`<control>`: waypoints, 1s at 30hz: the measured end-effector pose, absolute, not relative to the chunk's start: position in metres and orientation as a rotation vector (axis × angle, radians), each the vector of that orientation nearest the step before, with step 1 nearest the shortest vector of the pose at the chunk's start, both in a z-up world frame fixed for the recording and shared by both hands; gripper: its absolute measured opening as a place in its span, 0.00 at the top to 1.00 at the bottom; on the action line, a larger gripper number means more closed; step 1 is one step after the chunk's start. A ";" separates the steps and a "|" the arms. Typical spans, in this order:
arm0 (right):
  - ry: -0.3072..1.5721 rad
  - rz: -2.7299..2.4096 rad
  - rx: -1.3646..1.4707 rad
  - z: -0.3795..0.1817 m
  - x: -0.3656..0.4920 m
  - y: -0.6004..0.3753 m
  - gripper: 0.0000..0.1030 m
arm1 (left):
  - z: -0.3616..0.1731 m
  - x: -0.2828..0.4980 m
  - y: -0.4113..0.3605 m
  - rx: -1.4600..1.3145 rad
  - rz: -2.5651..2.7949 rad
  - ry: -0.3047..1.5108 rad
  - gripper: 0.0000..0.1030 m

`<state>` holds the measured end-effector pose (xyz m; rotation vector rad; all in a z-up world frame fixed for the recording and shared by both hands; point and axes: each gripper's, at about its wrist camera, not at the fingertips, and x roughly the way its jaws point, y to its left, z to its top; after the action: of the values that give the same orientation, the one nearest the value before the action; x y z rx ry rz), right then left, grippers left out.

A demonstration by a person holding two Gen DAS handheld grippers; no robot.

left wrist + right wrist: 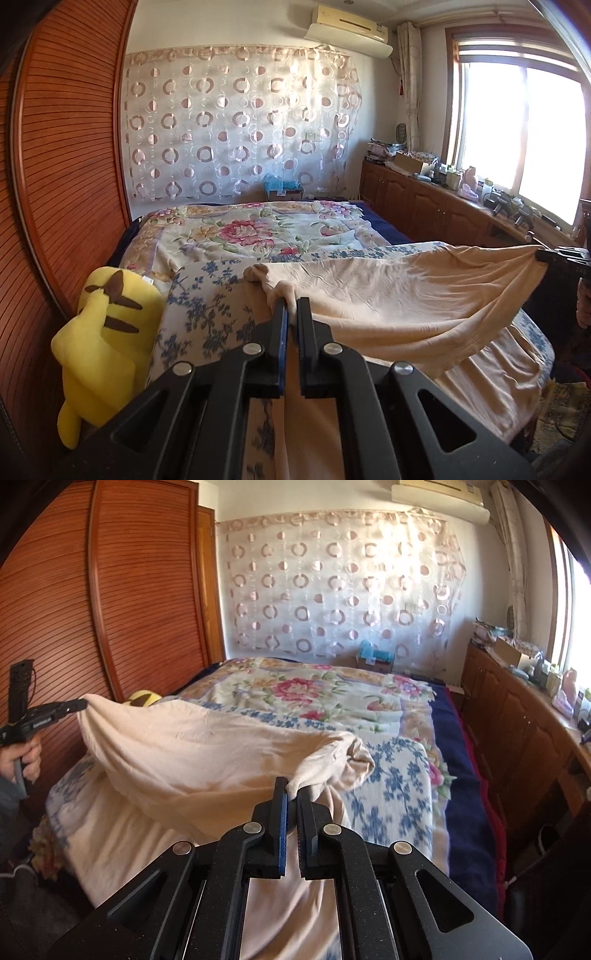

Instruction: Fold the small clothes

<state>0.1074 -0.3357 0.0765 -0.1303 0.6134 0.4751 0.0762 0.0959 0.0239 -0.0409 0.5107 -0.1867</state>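
A cream-coloured garment [399, 295] is held stretched above the near end of the bed, its lower part draping over the bed edge. My left gripper [291, 306] is shut on one bunched corner of it. My right gripper [291, 790] is shut on the opposite corner, which has a ribbed hem. The right gripper also shows at the right edge of the left wrist view [561, 258], pinching the cloth. The left gripper shows at the left of the right wrist view [79, 704], held by a hand. The garment [207, 753] sags between the two grips.
The bed carries a blue-flowered cover [207, 310] and a pink-flowered blanket [258, 232]. A yellow plush toy [103, 332] leans against the wooden wardrobe [66, 166] at the left. A low wooden cabinet [524, 731] with clutter runs under the window at the right.
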 end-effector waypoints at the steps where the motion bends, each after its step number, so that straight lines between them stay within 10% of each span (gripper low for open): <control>1: 0.617 0.478 -0.133 0.078 0.096 -0.338 0.98 | 0.024 0.068 0.096 -0.038 -0.182 0.510 0.99; 14: 0.814 0.445 -0.174 0.007 0.042 -0.342 0.93 | -0.052 0.033 0.097 -0.044 -0.164 0.733 0.91; 18: 0.828 0.379 -0.205 -0.007 0.043 -0.351 0.47 | -0.063 0.024 0.094 -0.036 -0.162 0.751 0.78; 30: 0.938 0.391 -0.106 -0.046 0.026 -0.380 0.47 | -0.095 0.019 0.089 -0.035 -0.171 0.827 0.58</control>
<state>0.0265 -0.3800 -0.0460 -0.1056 0.9381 0.3907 0.0187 0.0889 -0.0946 -0.0354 0.8273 -0.1714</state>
